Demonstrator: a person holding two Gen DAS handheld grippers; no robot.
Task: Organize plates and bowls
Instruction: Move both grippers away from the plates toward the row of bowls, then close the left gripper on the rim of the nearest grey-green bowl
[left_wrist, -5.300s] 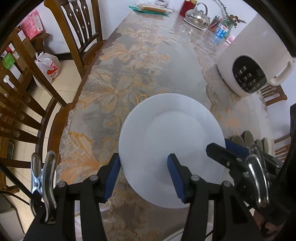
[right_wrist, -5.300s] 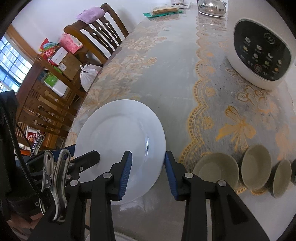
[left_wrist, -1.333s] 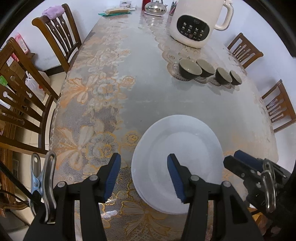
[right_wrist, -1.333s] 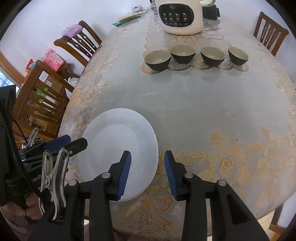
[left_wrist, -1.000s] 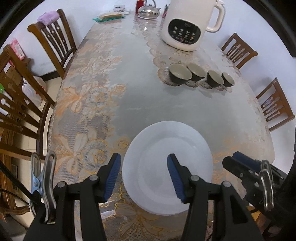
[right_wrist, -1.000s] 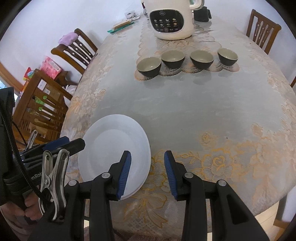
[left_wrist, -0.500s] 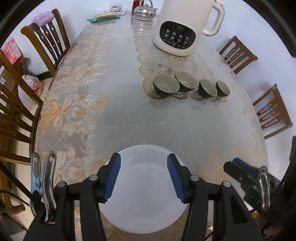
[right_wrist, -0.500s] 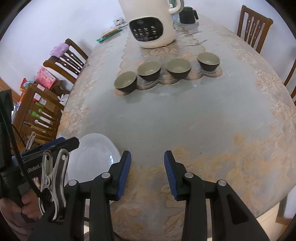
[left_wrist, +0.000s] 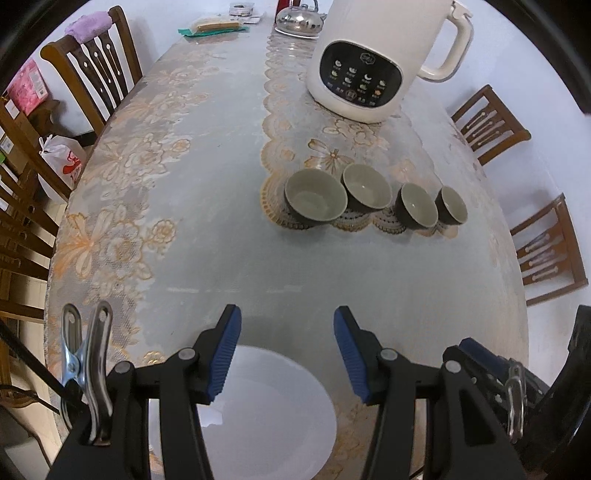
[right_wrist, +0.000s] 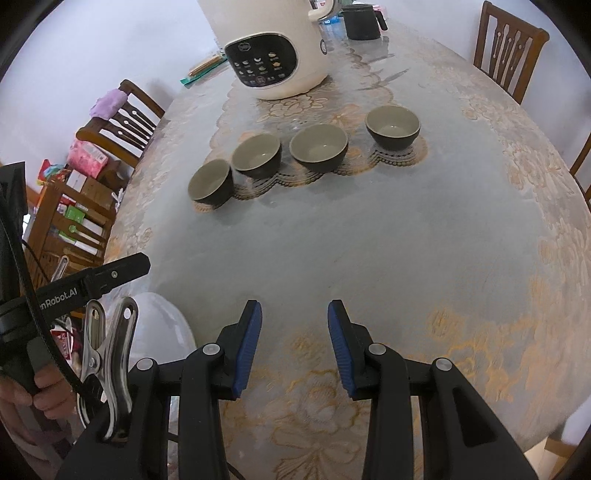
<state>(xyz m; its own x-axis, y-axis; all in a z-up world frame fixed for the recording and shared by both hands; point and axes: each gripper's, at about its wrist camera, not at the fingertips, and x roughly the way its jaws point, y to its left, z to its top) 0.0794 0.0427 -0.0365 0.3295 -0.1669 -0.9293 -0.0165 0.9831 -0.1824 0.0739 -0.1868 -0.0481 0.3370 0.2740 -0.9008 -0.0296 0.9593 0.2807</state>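
My left claw (left_wrist: 287, 350) hangs released with nothing between its blue pads, just over the far rim of the white plate (left_wrist: 273, 417) lying at the near edge of the worktop (left_wrist: 221, 229). My right claw (right_wrist: 294, 345) is released too, over bare lace cloth. Farther off, four dark bowls (left_wrist: 316, 199) stand in a row before a white kettle (left_wrist: 365, 70).

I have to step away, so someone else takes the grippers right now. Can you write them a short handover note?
Left gripper: open, empty, above the far edge of the white plate.
Right gripper: open, empty, over bare tablecloth.
The plate lies flat at the near table edge.
Four bowls stand apart in a row in front of the white appliance.
Done: the plate seems placed.
Left: probably gathering or stacking the bowls; none is touched.
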